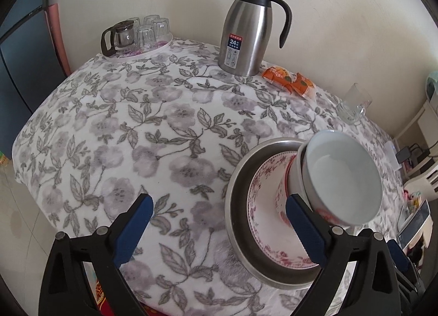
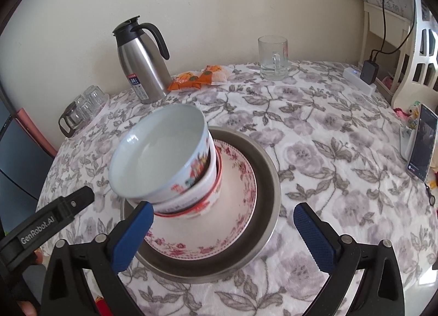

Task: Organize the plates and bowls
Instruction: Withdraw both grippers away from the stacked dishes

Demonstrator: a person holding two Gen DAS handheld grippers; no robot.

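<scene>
A steel plate (image 2: 269, 179) lies on the flowered tablecloth, with a red-flowered white plate (image 2: 238, 195) on it. On that stands a stack of bowls; the top white bowl (image 2: 156, 151) is tilted toward the left. The same stack shows in the left wrist view: steel plate (image 1: 238, 193), flowered plate (image 1: 262, 193), top bowl (image 1: 342, 176). My left gripper (image 1: 219, 212) is open and empty, left of the stack, its right finger close to the bowls. My right gripper (image 2: 223, 220) is open and empty, astride the stack's near side.
A steel thermos jug (image 2: 142, 61) stands at the back, orange snack packets (image 2: 197, 76) beside it. A glass mug (image 2: 273, 57) is at back right. A tray of glasses with a small teapot (image 1: 137, 35) is at back left. A phone (image 2: 421, 141) stands at the right edge.
</scene>
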